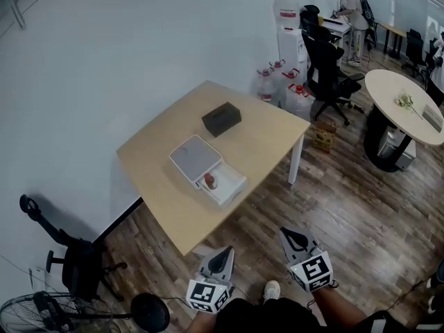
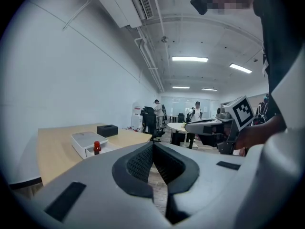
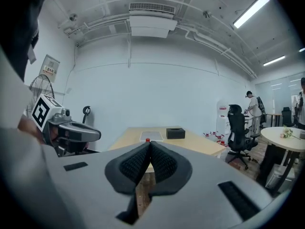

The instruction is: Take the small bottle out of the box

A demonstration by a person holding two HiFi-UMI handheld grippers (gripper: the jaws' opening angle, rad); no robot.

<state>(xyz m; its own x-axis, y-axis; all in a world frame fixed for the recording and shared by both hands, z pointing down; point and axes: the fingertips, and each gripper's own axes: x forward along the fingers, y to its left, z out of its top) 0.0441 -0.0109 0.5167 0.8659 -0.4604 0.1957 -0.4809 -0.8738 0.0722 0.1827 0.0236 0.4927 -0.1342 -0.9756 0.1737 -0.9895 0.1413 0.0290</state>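
A small bottle with a red cap stands in the pulled-out drawer of a white box on the wooden table. Both grippers hang low in the head view, well short of the table's near corner. My left gripper and right gripper both point toward the table, jaws shut and empty. In the left gripper view the bottle and the box lie far off to the left of the shut jaws. In the right gripper view the bottle's red cap peeps just above the shut jaws.
A black tissue box sits behind the white box. A black office chair, water jugs and a round table stand at the right rear, with a person at a far desk. A chair and a fan stand at lower left.
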